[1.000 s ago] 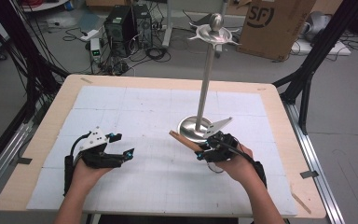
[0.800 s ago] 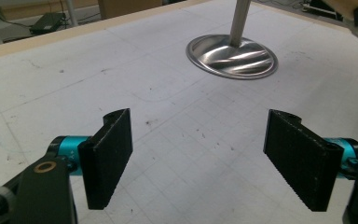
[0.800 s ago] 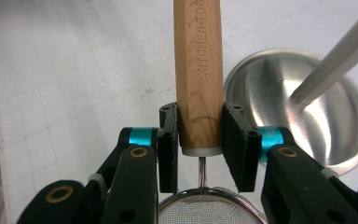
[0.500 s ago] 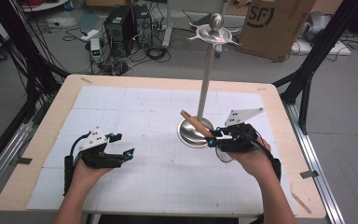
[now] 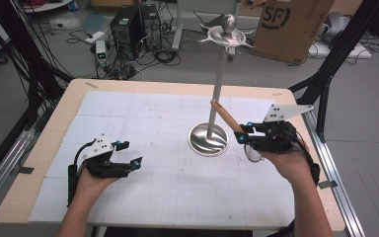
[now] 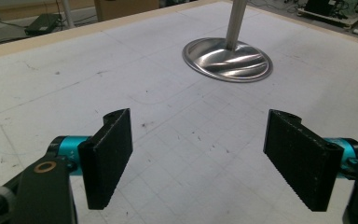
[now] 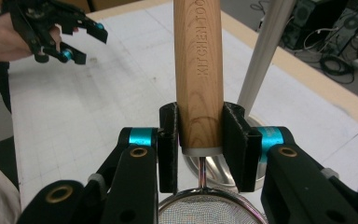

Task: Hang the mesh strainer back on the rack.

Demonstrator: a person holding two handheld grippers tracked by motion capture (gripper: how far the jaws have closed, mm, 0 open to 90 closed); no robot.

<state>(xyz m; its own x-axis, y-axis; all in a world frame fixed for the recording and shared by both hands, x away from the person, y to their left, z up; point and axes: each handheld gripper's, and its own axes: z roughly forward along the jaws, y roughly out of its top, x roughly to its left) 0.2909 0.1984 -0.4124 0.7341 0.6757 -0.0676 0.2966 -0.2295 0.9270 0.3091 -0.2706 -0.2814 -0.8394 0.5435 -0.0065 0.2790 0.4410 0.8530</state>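
Jaws of the right gripper (image 7: 199, 149) clamp the wooden handle (image 7: 198, 65) of a mesh strainer (image 5: 253, 153) near its metal ferrule; the sieve bowl hangs below the hand, at 3 o'clock from the stand base (image 5: 208, 139). Jaws of the left gripper (image 6: 200, 158) stand wide with nothing between them, at 8 o'clock from the base. Risk: the handle tip lies close to the stand pole (image 5: 218, 84); a careless swing may strike it and tip the stand. The round handle may also rotate within the pads under the bowl's weight.

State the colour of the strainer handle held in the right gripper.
Light brown wood, the round wooden strainer handle shows best in the right gripper view.
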